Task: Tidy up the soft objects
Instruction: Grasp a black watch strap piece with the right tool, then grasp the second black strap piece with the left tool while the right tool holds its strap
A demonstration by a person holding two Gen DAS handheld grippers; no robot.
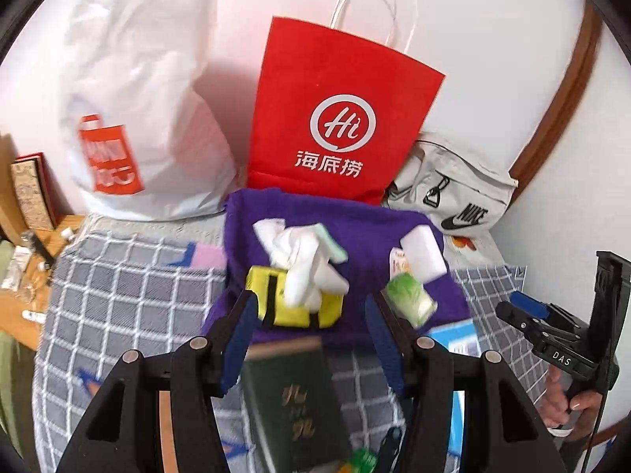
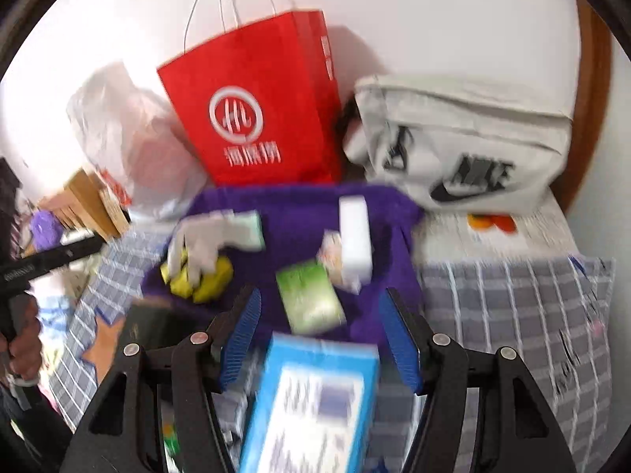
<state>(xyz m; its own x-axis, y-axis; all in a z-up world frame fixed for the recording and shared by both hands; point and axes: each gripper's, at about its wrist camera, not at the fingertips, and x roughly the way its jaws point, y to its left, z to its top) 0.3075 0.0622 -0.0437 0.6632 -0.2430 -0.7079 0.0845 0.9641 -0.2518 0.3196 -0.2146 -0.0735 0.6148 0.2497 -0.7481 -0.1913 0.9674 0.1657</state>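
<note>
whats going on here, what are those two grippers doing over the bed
A person holds both grippers open over a purple towel on a checked blanket. The left gripper faces a yellow tissue pack; the right gripper faces a green packet. Neither grips anything. A white sponge block also lies on the towel.

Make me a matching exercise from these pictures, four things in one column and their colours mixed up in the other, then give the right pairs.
Things:
1. paper bag
2. towel
3. tissue box
4. sling bag

Colours:
A. purple
B. pale grey
C. red
D. yellow

Pairs: 1-C, 2-A, 3-D, 4-B
</note>
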